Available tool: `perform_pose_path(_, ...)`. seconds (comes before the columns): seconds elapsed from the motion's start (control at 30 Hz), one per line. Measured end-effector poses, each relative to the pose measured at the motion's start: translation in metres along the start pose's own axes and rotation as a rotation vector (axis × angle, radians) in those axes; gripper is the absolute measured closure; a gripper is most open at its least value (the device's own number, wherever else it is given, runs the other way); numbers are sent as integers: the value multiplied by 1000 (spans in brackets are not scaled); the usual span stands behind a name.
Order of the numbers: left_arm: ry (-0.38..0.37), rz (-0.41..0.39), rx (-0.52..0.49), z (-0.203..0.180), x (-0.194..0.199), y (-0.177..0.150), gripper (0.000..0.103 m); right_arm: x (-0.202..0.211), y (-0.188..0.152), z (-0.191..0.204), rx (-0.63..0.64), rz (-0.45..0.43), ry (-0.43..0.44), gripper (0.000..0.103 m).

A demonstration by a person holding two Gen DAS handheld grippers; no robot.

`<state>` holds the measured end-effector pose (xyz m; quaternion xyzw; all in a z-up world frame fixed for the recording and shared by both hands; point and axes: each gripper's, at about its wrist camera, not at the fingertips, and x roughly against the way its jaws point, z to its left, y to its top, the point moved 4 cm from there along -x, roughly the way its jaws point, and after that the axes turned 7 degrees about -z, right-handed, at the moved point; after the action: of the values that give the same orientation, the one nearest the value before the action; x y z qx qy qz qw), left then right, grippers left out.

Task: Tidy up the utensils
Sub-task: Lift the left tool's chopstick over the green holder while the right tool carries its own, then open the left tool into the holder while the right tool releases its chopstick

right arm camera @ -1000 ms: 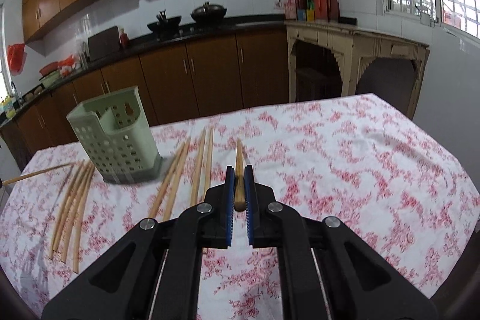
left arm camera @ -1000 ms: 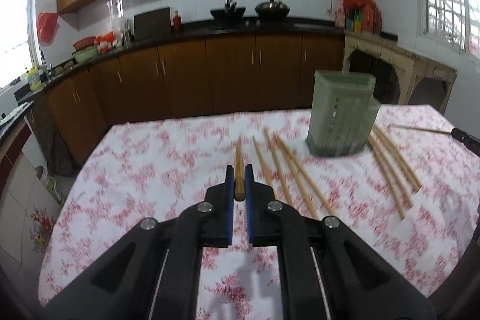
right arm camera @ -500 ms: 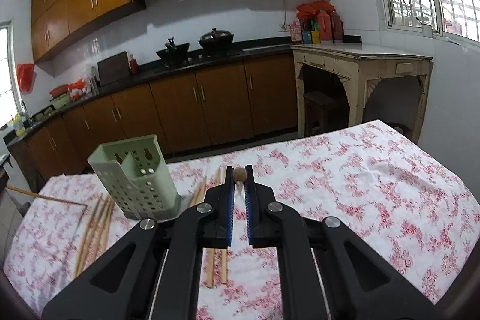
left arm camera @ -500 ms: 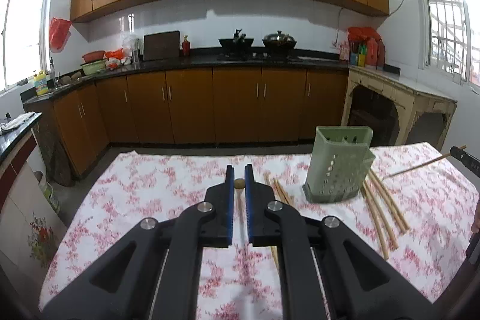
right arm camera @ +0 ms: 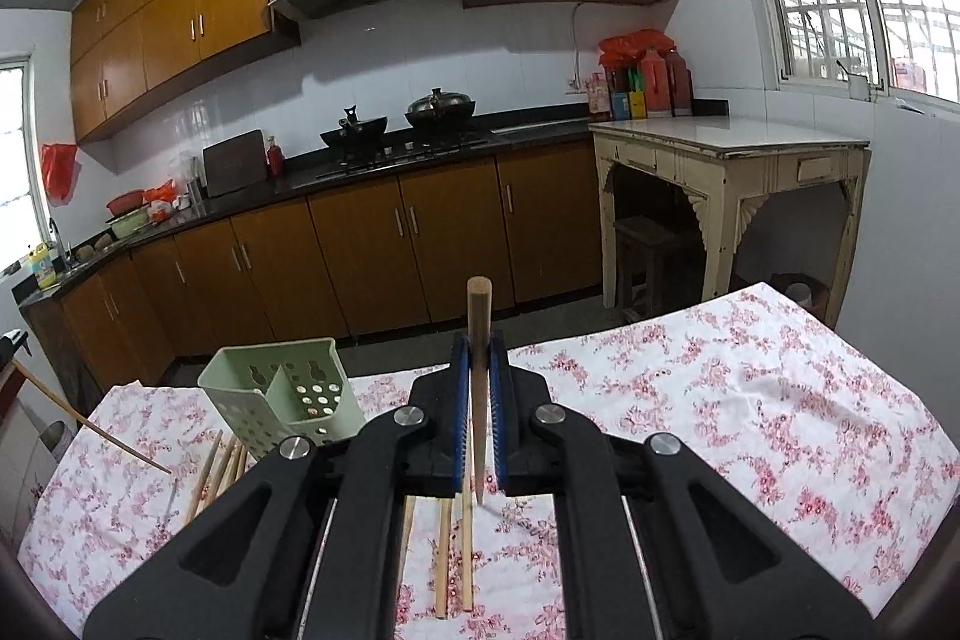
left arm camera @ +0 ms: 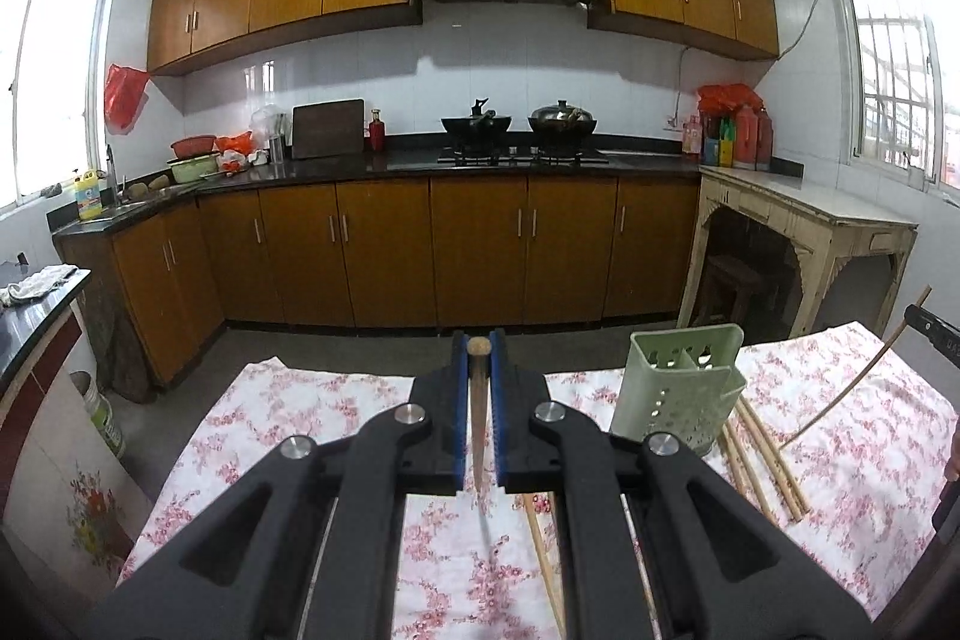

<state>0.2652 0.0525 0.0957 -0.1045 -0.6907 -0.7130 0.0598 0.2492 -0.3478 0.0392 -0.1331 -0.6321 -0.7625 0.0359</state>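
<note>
My left gripper (left arm camera: 478,361) is shut on a wooden chopstick (left arm camera: 478,418), which hangs nearly upright with its thin tip above the floral tablecloth (left arm camera: 288,412). My right gripper (right arm camera: 478,364) is likewise shut on a chopstick (right arm camera: 479,316), whose blunt end sticks up above the pads. The pale green perforated utensil holder (left arm camera: 678,394) stands on the table between the two grippers, right of the left one and left of the right one (right arm camera: 282,400). Loose chopsticks (left arm camera: 765,460) lie beside the holder, and more chopsticks (right arm camera: 453,550) lie under my right gripper.
The right gripper's chopstick (left arm camera: 858,382) slants across the left wrist view's right edge; the left gripper's chopstick (right arm camera: 90,424) shows at the right wrist view's left edge. Brown kitchen cabinets (left arm camera: 480,250) and a cream side table (right arm camera: 732,172) stand beyond the table's far edge.
Both grippers have risen from the table, each with its chopstick. The chopsticks have swung from lying flat and pointing forward to hanging nearly upright. Both views now look higher into the kitchen.
</note>
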Motion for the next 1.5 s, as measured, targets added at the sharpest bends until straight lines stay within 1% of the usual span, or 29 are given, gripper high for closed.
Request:
perform_pose_path(0.1,-8,-13,2,0,3,10,95,2,12,4,3,-14,9,96)
perform_pose_path(0.2,-28,-40,1,-3,9,31,95,6,32,8,-5,-45,33,96)
perform_pose_path(0.27,-52,-64,6,-8,14,50,95,10,48,13,-12,-72,53,96)
perform_pose_path(0.33,-86,-92,22,-12,21,71,95,15,68,18,-27,-108,82,96)
perform_pose_path(0.43,-139,-121,53,-20,28,100,95,19,89,25,-57,-142,130,96)
perform_pose_path(0.53,-196,-131,77,-33,29,124,95,17,110,41,-73,-168,186,96)
perform_pose_path(0.6,-219,-142,76,-45,27,136,95,13,113,51,-63,-180,199,96)
perform_pose_path(0.7,-235,-146,70,-60,20,144,95,1,114,66,-52,-179,221,96)
perform_pose_path(0.83,-255,-126,55,-82,4,143,95,-11,107,79,-34,-167,236,96)
perform_pose_path(1.0,-274,-79,54,-95,-17,132,95,-26,95,86,-19,-139,236,96)
perform_pose_path(1.27,-284,2,59,-102,-51,103,95,-49,73,92,-10,-74,229,96)
perform_pose_path(1.5,-259,77,47,-102,-83,73,95,-69,56,95,-11,-9,225,96)
